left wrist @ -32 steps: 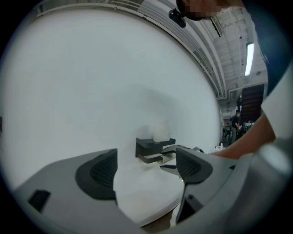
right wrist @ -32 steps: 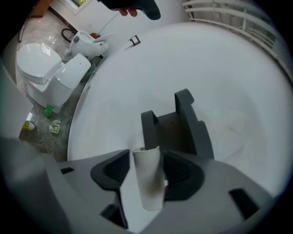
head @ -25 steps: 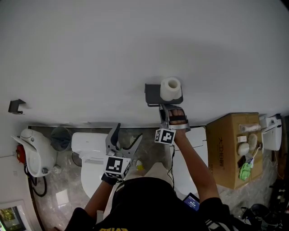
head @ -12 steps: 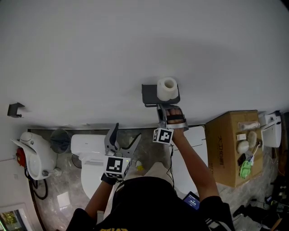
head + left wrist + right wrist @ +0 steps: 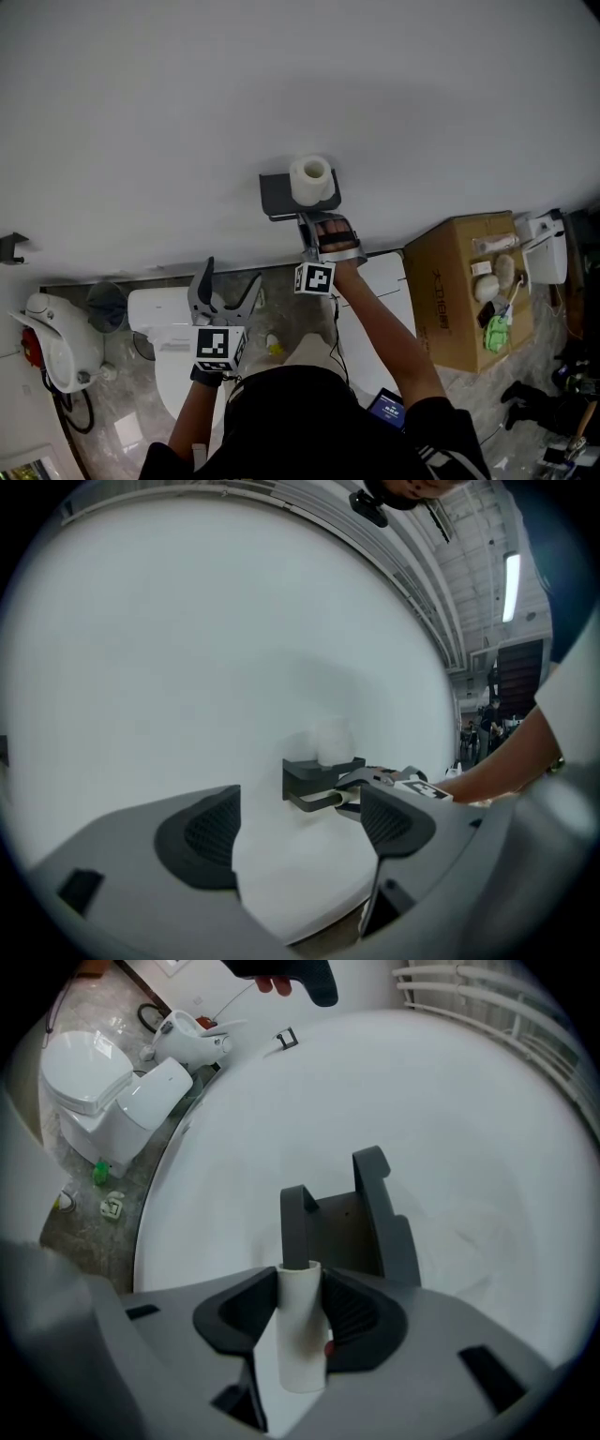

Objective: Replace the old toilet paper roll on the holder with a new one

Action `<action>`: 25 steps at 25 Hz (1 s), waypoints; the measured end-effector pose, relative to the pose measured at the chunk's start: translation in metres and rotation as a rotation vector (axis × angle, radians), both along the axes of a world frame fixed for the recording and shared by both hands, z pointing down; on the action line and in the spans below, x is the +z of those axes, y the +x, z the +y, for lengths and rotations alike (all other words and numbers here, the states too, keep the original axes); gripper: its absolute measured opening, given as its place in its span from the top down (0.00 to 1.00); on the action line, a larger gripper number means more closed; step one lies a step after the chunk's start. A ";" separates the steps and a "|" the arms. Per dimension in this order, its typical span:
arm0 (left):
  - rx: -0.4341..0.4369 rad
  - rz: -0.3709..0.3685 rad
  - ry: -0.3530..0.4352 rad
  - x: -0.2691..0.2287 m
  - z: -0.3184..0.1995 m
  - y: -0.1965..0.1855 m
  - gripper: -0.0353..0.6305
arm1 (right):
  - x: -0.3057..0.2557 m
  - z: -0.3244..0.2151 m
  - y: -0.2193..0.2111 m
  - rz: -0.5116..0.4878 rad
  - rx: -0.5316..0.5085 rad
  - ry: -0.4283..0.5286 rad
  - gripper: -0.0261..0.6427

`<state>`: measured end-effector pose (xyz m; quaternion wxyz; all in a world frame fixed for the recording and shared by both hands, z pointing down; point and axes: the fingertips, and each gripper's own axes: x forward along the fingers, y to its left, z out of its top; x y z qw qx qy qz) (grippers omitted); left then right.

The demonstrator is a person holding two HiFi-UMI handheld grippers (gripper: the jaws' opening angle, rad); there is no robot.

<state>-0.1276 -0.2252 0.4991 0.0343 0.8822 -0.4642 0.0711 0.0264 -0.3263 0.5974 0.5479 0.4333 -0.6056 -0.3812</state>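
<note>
A dark grey paper holder [image 5: 275, 198] is fixed to the white wall, and a full white toilet roll [image 5: 310, 180] stands on its top shelf. My right gripper [image 5: 322, 228] reaches up under it. In the right gripper view its jaws are shut on an empty cardboard tube [image 5: 300, 1326], whose far end sits at the tip of the holder's arm [image 5: 298, 1227]. My left gripper [image 5: 232, 274] hangs lower left, above the toilet, open with nothing between its fingers. The left gripper view shows the holder [image 5: 319, 772] and the right gripper [image 5: 394, 782] off to its right.
A white toilet [image 5: 173, 319] stands against the wall below the left gripper. A brown cardboard box [image 5: 459, 281] with small items on top sits at the right. A white fixture [image 5: 52, 337] is at the far left, and a small black hook [image 5: 11, 246] is on the wall.
The head view has swung, so the holder, the box and both grippers sit further left in the picture. Neither gripper has shifted relative to the holder, and the tube stays gripped.
</note>
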 end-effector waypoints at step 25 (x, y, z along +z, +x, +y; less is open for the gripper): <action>-0.025 0.015 -0.003 -0.004 -0.011 -0.004 0.34 | 0.003 0.004 0.039 0.024 0.059 -0.040 0.74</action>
